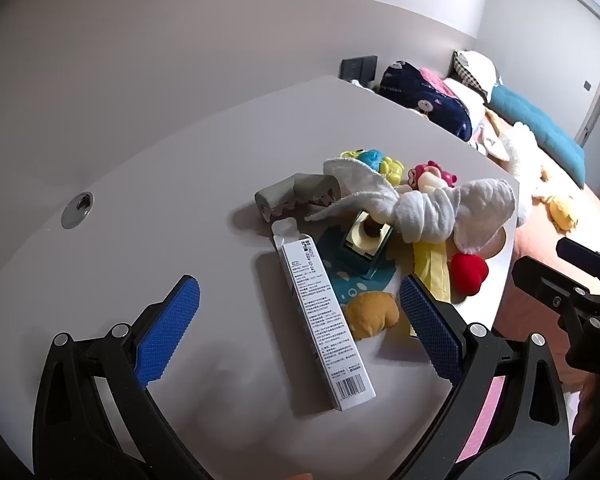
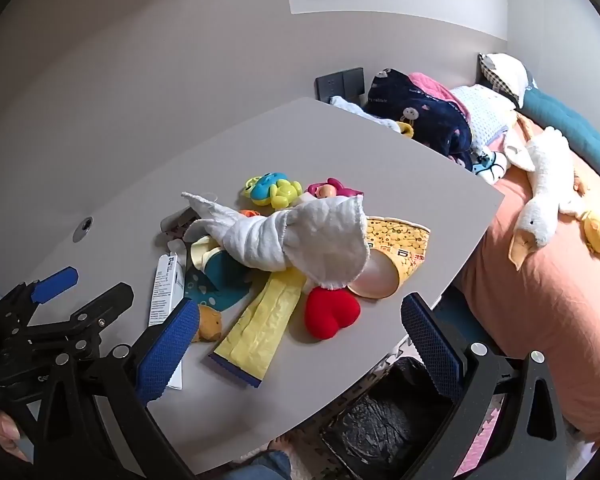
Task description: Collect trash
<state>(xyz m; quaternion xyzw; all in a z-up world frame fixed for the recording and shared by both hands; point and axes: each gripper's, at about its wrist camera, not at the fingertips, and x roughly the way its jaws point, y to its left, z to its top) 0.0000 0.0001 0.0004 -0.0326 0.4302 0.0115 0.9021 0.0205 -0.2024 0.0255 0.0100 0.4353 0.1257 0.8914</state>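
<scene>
A: Nearest first. What are the hand-held grippers doing?

B: The left hand-held gripper (image 1: 298, 330) hangs over the bench (image 1: 148, 184) with its jaws spread wide and nothing between the pads. The right hand-held gripper (image 2: 300, 344) is just as wide, also empty, above the bench's near edge.

A: And the trash?

B: Closest is the long white carton (image 1: 324, 320), flat on the bench under the left gripper, its end flap open. It looks light and hollow, so I'd judge it crushes easily; take it across the narrow width near the middle. Beside it lies the yellow wrapper (image 2: 260, 320), thin and crinkly, probably slippery; pinch one edge.

A: Further back?

B: A yellow paper cup (image 2: 392, 256) on its side, mouth toward the camera, apparently empty. Stiff at the rim, soft in the wall; grip the rim. A twisted white cloth (image 2: 296, 236) lies across it and the pile, among toys.

A: Anywhere to put things?

B: On the floor below the bench's edge sits a bin with a black liner (image 2: 384, 420); I can't tell whether anything is in it.
</scene>
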